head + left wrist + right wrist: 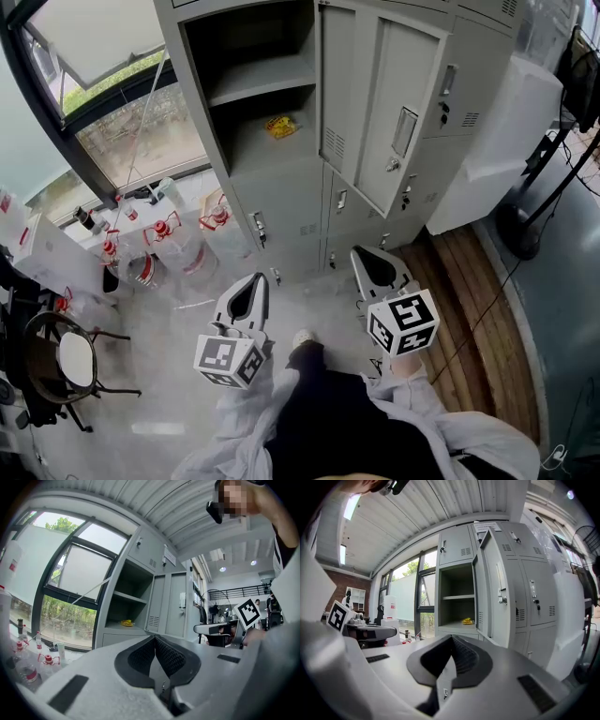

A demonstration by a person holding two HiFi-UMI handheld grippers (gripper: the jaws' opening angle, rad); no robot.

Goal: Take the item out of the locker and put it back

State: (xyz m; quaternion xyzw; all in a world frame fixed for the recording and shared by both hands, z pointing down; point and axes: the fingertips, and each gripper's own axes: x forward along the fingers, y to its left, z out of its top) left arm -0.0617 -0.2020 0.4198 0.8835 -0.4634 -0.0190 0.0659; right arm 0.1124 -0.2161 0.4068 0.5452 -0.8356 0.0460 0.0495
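Yellow item (281, 126) is seen on the lower shelf (251, 142) of the open locker (272, 202), not yet removed. Left gripper (154, 640) and right gripper (451, 640) are held well short of it, jaws closed on nothing. Opening one and reaching in are judged needed next.

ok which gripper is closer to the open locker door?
Right. The right gripper is just in front of the open locker door, near its free edge and apart from it. The left gripper is further left, facing the open compartment, farther from the door.
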